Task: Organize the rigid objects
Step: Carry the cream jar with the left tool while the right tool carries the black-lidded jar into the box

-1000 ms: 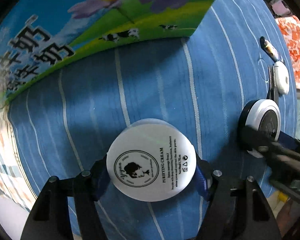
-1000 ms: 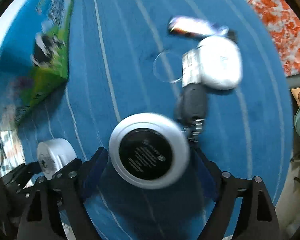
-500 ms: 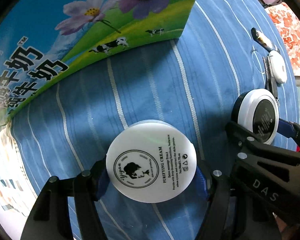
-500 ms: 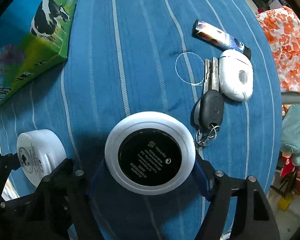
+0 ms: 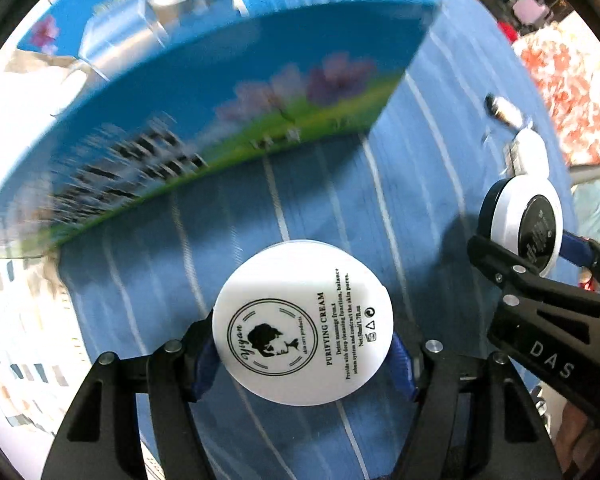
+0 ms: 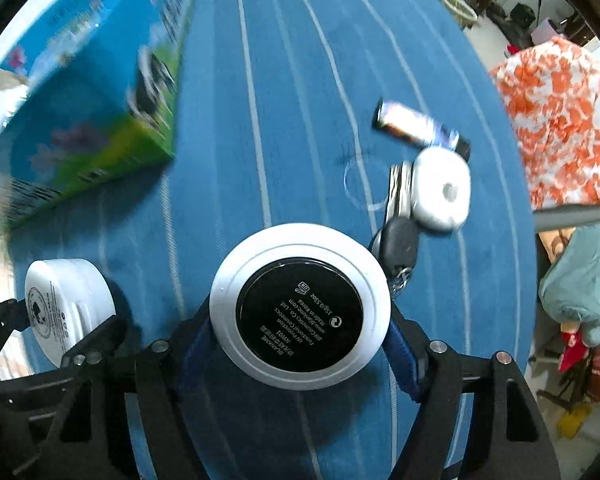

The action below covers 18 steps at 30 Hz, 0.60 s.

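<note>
**Left wrist view and right wrist view: two round containers held over a striped blue cloth**

Item 1. White cream jar (image 5: pixel 302 322), round, printed base facing the camera, lower centre of the left wrist view. It sat clamped between the blue pads of the left gripper (image 5: pixel 302 354), one pad on each side of the jar. The same jar showed at the lower left of the right wrist view.

Item 2. Round compact (image 6: pixel 300 305), white rim around a black labelled face, lower centre of the right wrist view. The right gripper (image 6: pixel 300 344) had just narrowed its fingers, and its blue pads pressed against both sides of the compact. In the left wrist view the compact appeared at the right edge.

Item 3. Blue cloth (image 6: pixel 300 80) with thin white stripes, covering the surface below both grippers.

Item 4. Milk carton box (image 5: pixel 220 100), blue and green with flowers and cows, upper left of both views, blurred.

Item 5. Cluster at the centre right of the right wrist view: a small printed tube (image 6: pixel 420 126), a white earbud case (image 6: pixel 442 194) just below it, and a black car key (image 6: pixel 398 242) with metal keys beside the case.
</note>
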{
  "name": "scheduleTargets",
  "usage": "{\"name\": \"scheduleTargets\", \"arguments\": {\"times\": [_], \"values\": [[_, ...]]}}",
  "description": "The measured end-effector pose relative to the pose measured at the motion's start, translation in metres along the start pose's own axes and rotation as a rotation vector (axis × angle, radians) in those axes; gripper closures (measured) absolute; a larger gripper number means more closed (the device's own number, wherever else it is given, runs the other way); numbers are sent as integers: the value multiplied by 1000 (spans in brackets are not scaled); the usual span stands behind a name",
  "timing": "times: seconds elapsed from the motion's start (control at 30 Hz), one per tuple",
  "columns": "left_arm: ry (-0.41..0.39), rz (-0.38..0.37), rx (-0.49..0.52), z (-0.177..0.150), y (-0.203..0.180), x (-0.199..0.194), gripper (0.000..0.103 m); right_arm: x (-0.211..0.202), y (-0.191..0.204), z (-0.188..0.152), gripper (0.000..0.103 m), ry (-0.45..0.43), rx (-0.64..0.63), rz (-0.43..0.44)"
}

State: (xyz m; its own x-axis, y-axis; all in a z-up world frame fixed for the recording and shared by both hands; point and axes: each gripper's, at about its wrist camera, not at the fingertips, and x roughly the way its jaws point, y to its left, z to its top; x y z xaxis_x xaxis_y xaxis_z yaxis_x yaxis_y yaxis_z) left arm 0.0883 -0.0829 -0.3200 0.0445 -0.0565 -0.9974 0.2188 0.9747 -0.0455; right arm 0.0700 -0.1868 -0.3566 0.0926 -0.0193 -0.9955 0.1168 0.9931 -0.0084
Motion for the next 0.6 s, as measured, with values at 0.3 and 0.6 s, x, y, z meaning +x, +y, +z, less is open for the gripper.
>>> {"name": "scheduleTargets", "arguments": {"times": [0.3,0.6], "values": [[-230,-4,-69,17,34,-113,37,-116,11,14,26,-177,-68,64],[-363,78,-143,18,77,-188,37,-207,60,42,26,-305,-164,130]]}}
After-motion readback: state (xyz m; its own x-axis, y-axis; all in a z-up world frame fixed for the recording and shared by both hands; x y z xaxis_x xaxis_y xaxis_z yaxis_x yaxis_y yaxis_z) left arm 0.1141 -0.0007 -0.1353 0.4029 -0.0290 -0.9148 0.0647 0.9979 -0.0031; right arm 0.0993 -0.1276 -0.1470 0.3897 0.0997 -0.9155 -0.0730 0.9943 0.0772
